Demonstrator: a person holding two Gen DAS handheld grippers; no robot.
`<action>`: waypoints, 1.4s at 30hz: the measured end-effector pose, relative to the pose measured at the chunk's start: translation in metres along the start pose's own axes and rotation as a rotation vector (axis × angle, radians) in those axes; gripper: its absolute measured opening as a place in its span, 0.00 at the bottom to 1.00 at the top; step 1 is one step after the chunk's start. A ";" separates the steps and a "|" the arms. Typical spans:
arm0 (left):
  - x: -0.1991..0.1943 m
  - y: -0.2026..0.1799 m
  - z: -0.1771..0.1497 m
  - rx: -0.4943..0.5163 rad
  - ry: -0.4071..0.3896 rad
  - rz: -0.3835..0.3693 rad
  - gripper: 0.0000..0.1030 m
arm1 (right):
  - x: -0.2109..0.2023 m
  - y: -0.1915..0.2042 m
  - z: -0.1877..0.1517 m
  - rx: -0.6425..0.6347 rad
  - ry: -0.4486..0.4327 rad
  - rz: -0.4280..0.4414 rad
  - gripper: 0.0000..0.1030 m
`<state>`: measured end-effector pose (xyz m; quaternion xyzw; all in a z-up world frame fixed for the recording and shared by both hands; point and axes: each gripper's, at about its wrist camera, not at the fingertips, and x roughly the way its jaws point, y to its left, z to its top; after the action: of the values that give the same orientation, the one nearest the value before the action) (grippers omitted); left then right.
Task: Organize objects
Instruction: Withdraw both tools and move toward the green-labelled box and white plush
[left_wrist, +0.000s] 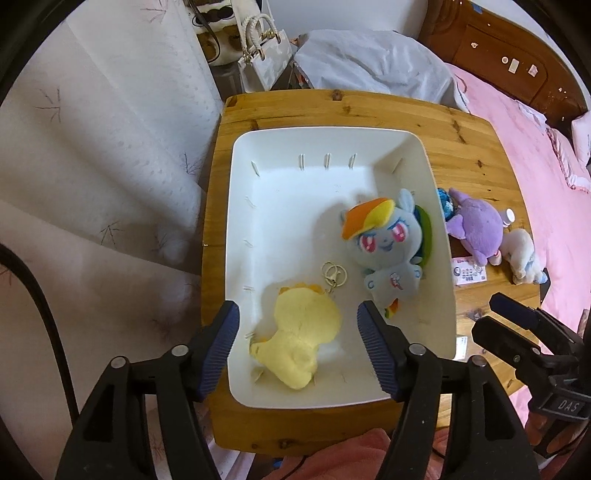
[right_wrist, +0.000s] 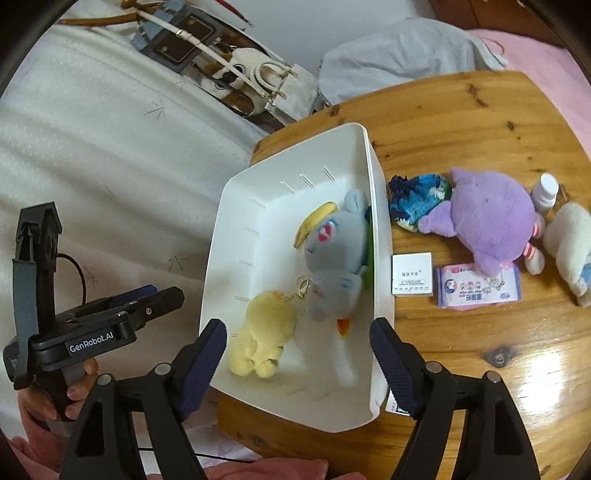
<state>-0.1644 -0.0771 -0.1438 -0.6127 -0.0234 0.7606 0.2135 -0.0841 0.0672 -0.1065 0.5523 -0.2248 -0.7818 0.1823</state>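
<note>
A white bin (left_wrist: 436, 206) (right_wrist: 382, 236) stands on a wooden table (left_wrist: 461, 122) (right_wrist: 461, 122). In it lie a yellow plush (left_wrist: 299, 332) (right_wrist: 264, 328) and a blue rainbow-maned pony plush (left_wrist: 388, 236) (right_wrist: 332, 258) with a keyring (left_wrist: 334, 273). My left gripper (left_wrist: 297, 350) is open and empty above the bin's near end, over the yellow plush. My right gripper (right_wrist: 297, 362) is open and empty above the bin's near edge. On the table right of the bin lie a purple plush (right_wrist: 487, 218) (left_wrist: 476, 225), a white plush (right_wrist: 570, 240) (left_wrist: 521, 251) and a blue knitted pouch (right_wrist: 417, 199).
A small white box (right_wrist: 412, 275) and a pink tissue pack (right_wrist: 478, 286) lie beside the bin. A small white bottle (right_wrist: 545, 190) stands behind the purple plush. A pink bed (left_wrist: 517, 122) is at the right, white curtains (left_wrist: 92, 147) at the left, handbags (left_wrist: 262, 55) beyond the table.
</note>
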 end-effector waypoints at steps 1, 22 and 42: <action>-0.003 -0.002 -0.002 -0.002 -0.005 0.001 0.73 | -0.003 0.002 0.000 -0.010 -0.002 -0.004 0.79; -0.055 -0.072 -0.034 -0.165 -0.153 -0.049 0.78 | -0.117 -0.017 -0.005 -0.287 -0.155 -0.065 0.80; -0.025 -0.127 -0.080 -0.437 -0.191 -0.084 0.80 | -0.150 -0.092 0.001 -0.489 -0.112 -0.166 0.80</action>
<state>-0.0478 0.0113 -0.1029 -0.5679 -0.2332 0.7824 0.1042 -0.0398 0.2239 -0.0399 0.4645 0.0071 -0.8544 0.2328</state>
